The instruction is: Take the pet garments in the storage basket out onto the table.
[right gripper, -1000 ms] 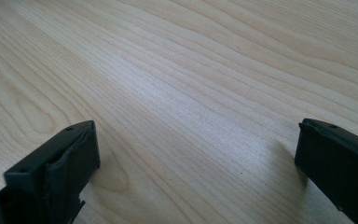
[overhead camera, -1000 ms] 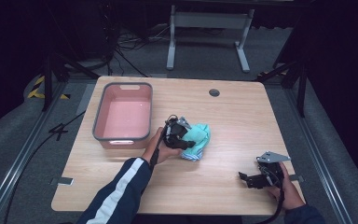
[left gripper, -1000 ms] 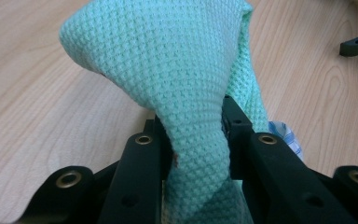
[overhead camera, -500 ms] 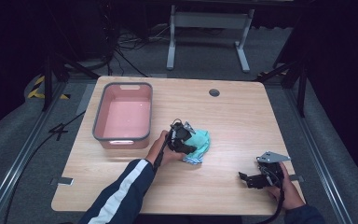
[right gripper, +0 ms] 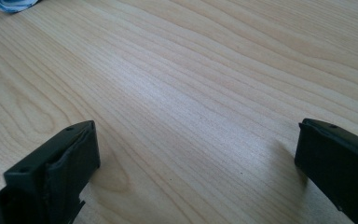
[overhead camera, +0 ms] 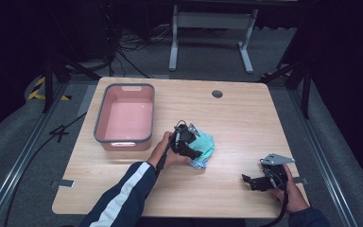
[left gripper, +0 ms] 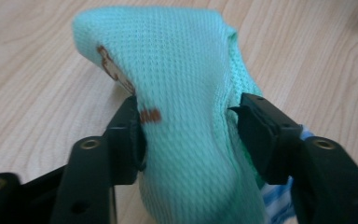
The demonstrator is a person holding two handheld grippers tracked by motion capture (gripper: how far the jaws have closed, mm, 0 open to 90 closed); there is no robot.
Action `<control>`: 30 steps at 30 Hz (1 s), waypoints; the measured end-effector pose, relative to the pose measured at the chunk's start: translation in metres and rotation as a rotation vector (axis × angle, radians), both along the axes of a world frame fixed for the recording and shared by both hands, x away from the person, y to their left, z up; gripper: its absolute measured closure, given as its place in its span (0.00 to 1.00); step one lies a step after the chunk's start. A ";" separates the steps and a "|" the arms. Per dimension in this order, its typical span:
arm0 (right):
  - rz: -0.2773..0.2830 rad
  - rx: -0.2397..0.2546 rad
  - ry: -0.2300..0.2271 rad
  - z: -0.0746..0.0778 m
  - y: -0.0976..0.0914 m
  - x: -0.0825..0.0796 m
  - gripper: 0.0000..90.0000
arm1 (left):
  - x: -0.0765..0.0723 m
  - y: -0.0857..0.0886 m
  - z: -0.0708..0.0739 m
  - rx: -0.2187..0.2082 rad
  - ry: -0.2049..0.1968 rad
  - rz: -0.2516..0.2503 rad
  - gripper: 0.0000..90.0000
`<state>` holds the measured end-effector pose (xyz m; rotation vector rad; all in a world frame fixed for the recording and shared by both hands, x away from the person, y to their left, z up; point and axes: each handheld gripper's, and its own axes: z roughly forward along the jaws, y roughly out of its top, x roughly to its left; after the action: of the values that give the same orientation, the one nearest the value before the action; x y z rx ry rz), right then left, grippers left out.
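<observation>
A mint-green knitted cloth (overhead camera: 206,143) lies bunched near the middle of the table, over a blue-and-white piece (overhead camera: 198,164). My left gripper (overhead camera: 194,151) reaches into it from the left. In the left gripper view the green cloth (left gripper: 177,70) stands in a fold between the jaws of the left gripper (left gripper: 186,121). They have just been opening, and the fold fills the gap loosely. The blue-and-white piece (left gripper: 279,201) peeks out below. My right gripper (overhead camera: 248,182) rests at the table's front right. Its jaws stand wide open over bare wood (right gripper: 196,154).
A pink tub (overhead camera: 123,142) with a grey rim stands at the table's left, close to my left hand. A round cable hole (overhead camera: 217,93) sits near the far edge. A corner of blue-and-white cloth (right gripper: 9,4) shows at the top left of the right gripper view.
My left hand and gripper have shifted slightly to the right over the cloth. The right gripper has kept still.
</observation>
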<state>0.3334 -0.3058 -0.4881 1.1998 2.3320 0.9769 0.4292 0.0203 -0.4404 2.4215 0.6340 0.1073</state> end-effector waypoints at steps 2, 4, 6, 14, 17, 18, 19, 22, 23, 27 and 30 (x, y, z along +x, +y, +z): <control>0.000 0.000 0.000 0.000 0.000 0.000 0.00 | -0.002 0.000 0.003 -0.004 -0.011 0.011 0.41; 0.000 0.000 0.000 0.000 0.000 0.000 0.00 | -0.003 0.001 0.006 -0.015 -0.021 0.022 0.37; 0.000 0.000 0.000 0.000 0.000 0.000 0.00 | -0.003 0.003 0.008 -0.021 -0.028 0.022 0.36; 0.000 0.000 0.000 0.000 0.000 0.000 0.00 | -0.014 0.007 0.026 -0.030 -0.069 0.002 0.28; 0.000 0.000 0.000 0.000 0.000 0.000 0.00 | -0.020 0.011 0.034 -0.026 -0.105 -0.015 0.27; 0.000 0.000 0.000 0.000 0.000 0.000 0.00 | -0.022 0.013 0.038 -0.027 -0.114 -0.020 0.26; 0.000 0.000 0.000 0.000 0.000 0.000 0.00 | -0.025 0.015 0.042 -0.023 -0.132 -0.026 0.26; 0.000 0.000 0.000 0.000 0.000 0.000 0.00 | -0.030 0.021 0.050 -0.014 -0.162 -0.041 0.25; 0.000 0.000 0.000 0.000 0.000 0.000 0.00 | -0.032 0.024 0.052 -0.010 -0.174 -0.053 0.25; 0.000 0.000 0.000 0.000 0.000 0.000 0.00 | -0.038 0.033 0.058 0.017 -0.197 -0.063 0.24; 0.000 0.000 0.000 0.000 0.000 0.000 0.00 | -0.042 0.038 0.060 0.026 -0.211 -0.062 0.24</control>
<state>0.3334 -0.3058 -0.4880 1.2001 2.3322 0.9769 0.3871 0.0587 -0.3804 2.4111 0.4637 0.3415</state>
